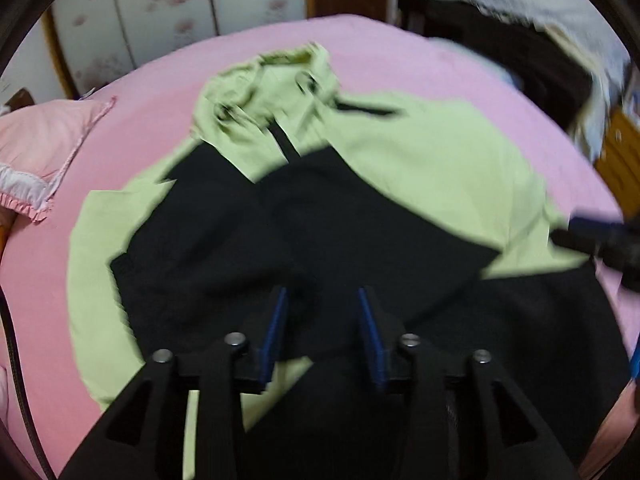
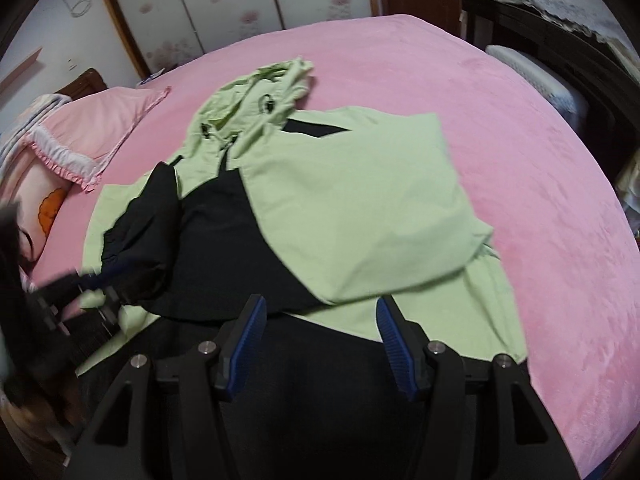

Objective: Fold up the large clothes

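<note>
Jaws first: the left gripper has its jaws parted, blue pads facing each other with only air between them, hanging just above the black panel of the jacket. No cloth pinched there. The right gripper shows its jaws spread wider, again nothing caught between the pads, poised over the near hem where green meets black.

The jacket itself lies on the pink bed, a light green and black hooded piece, hood pointing away towards the far edge. In the right wrist view a green flap is laid across the black front, covering much of the right half, while a black sleeve is bunched on the left side. The left wrist view is blurred, so its finer creases are hard to read.

A pink pillow with a frilled edge sits at the left of the bed, well apart from the jacket. Flowered wardrobe doors stand behind.
</note>
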Available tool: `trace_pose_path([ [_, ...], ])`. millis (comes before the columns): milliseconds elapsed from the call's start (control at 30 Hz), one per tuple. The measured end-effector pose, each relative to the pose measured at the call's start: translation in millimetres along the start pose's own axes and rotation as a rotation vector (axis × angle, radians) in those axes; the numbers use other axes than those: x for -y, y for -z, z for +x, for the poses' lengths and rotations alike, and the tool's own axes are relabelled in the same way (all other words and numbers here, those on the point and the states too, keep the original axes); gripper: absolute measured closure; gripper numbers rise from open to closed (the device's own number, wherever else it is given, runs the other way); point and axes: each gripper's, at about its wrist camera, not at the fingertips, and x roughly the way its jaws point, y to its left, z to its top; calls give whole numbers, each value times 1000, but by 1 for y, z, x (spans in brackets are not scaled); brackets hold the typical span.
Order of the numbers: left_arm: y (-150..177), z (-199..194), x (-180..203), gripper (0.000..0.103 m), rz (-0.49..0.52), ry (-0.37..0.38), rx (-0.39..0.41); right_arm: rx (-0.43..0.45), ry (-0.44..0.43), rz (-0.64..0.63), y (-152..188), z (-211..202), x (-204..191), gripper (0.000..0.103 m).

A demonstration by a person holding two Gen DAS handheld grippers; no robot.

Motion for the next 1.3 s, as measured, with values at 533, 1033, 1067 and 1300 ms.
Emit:
trace_pose_path([
  [533,112,-62,-152,41,-405,-220,44,75,-157,-324,-18,4,-101,45],
  [1033,148,-24,-251,41,-819,-101,147,25,-241,-743,-2,67,-267,45],
  [1067,151,-23,-250,41,-821,-99,151,10,-226,-762,-1,78,-275,45],
  [1300,161,-12,-252,42,-820,-94,149,-106,-122,-784,6,134,-295,45],
])
